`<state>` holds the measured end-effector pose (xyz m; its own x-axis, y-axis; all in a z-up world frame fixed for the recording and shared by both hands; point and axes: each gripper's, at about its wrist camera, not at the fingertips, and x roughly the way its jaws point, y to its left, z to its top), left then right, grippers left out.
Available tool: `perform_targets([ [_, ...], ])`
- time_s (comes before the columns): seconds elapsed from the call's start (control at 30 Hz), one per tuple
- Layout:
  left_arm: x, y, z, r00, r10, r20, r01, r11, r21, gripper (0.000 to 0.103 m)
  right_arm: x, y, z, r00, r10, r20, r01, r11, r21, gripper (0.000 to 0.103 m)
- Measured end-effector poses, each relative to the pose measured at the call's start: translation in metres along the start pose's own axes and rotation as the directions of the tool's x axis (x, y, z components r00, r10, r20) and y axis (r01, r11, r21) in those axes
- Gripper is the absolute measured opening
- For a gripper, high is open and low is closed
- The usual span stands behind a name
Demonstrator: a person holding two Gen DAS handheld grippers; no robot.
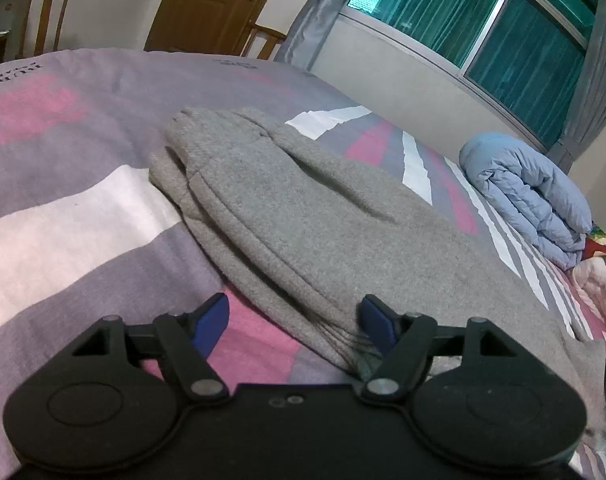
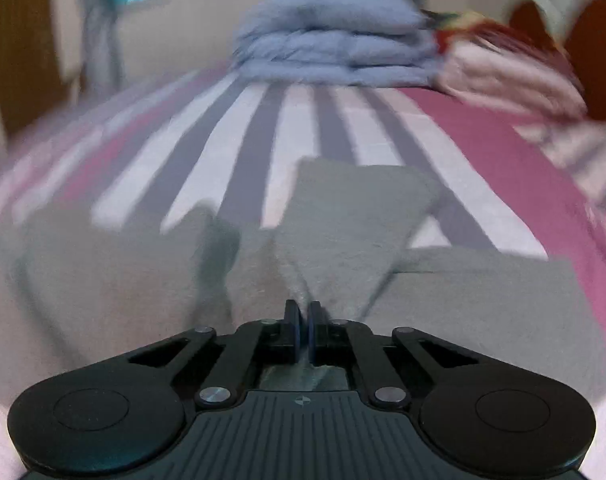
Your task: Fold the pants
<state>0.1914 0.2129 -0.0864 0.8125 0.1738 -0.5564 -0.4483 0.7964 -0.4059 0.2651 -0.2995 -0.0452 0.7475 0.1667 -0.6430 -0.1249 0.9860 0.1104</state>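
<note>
I am seeing a striped bedspread (image 1: 83, 208) in purple, pink and white filling most of both views. A folded blue quilt (image 1: 531, 196) is lying at the right of the left view, a pink blanket (image 1: 599, 284) touching it. Upper left, a wooden chair (image 1: 47, 16) and door (image 1: 211, 4) are showing; upper right, a window (image 1: 483, 24) and grey curtain (image 1: 315, 12).

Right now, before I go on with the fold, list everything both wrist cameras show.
pants: one, grey, spread on the bed
bedsheet: one, purple, pink and white stripes, under the pants
quilt: one, pale blue, folded, far end of bed
pink bedding: one pile, beside the quilt
chairs: two, wooden, by the wall
door: one, brown
window: one, teal curtains
left gripper: fingers open, astride the pants' edge
right gripper: fingers shut on a pants fold
</note>
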Motion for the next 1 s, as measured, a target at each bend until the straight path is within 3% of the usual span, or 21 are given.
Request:
perform_targets([
  [0.1, 0.0, 0.0, -0.001, 1.0, -0.007, 0.001, 0.007, 1.0, 0.008, 0.066, -0.046, -0.046, -0.011, 0.995, 0.001, 0.097, -0.02, 0.981, 0.193, 0.004],
  [0.17, 0.0, 0.0, 0.0, 1.0, -0.009, 0.0, 0.009, 1.0, 0.006, 0.066, -0.057, -0.072, -0.031, 0.997, -0.009, 0.079, -0.016, 0.951, 0.308, 0.003],
  [0.23, 0.0, 0.0, 0.0, 1.0, -0.006, 0.001, 0.006, 1.0, 0.008, 0.066, -0.038, -0.09, -0.054, 0.996, -0.058, -0.065, 0.076, 0.943, 0.325, 0.003],
  [0.3, 0.0, 0.001, 0.0, 1.0, -0.005, 0.001, 0.005, 1.0, 0.01, 0.066, -0.044, -0.103, -0.063, 0.999, 0.001, -0.038, 0.012, 0.939, 0.345, 0.004],
  [0.43, 0.0, 0.0, 0.0, 1.0, -0.002, 0.002, 0.002, 1.0, 0.01, 0.066, -0.061, -0.086, -0.039, 0.999, -0.004, 0.048, -0.006, 0.982, 0.191, 0.005],
  [0.5, 0.0, 0.0, 0.0, 1.0, -0.002, 0.002, 0.002, 1.0, 0.011, 0.066, -0.06, -0.072, -0.027, 0.997, -0.001, 0.077, -0.008, 0.994, 0.112, 0.017],
  [0.57, 0.0, -0.001, 0.0, 1.0, -0.001, 0.002, 0.001, 1.0, 0.011, 0.066, -0.055, -0.057, -0.017, 0.995, -0.007, 0.098, 0.005, 1.0, 0.022, 0.072],
  [0.6, 0.0, -0.001, 0.0, 1.0, -0.001, 0.002, 0.001, 1.0, 0.011, 0.066, -0.05, -0.048, -0.011, 0.994, -0.014, 0.112, 0.016, 1.0, -0.016, 0.075],
  [0.67, 0.0, -0.001, 0.0, 1.0, 0.002, 0.002, -0.002, 1.0, 0.013, 0.066, -0.038, -0.039, -0.001, 0.991, 0.005, 0.13, 0.005, 0.997, -0.073, 0.074],
  [0.77, 0.001, -0.003, 0.0, 1.0, 0.008, 0.002, -0.008, 1.0, 0.015, 0.067, -0.001, -0.023, 0.006, 0.995, -0.062, 0.074, 0.076, 0.977, -0.198, 0.063],
  [0.87, 0.002, -0.005, 0.0, 1.0, 0.014, 0.0, -0.014, 1.0, 0.021, 0.068, 0.023, -0.015, 0.003, 0.989, -0.131, 0.071, 0.148, 0.927, -0.344, 0.058],
  [0.93, 0.002, -0.006, 0.0, 1.0, 0.016, -0.001, -0.016, 1.0, 0.025, 0.069, 0.031, -0.02, 0.005, 0.989, -0.129, 0.071, 0.146, 0.915, -0.376, 0.005],
  [0.97, 0.002, -0.006, 0.0, 1.0, 0.015, -0.001, -0.015, 1.0, 0.025, 0.069, 0.031, -0.032, 0.009, 0.991, -0.113, 0.068, 0.13, 0.935, -0.331, 0.004],
  [1.0, 0.002, -0.005, 0.0, 1.0, 0.014, -0.001, -0.014, 1.0, 0.025, 0.069, 0.02, -0.048, 0.014, 0.993, -0.081, 0.091, 0.099, 0.971, -0.215, 0.004],
])
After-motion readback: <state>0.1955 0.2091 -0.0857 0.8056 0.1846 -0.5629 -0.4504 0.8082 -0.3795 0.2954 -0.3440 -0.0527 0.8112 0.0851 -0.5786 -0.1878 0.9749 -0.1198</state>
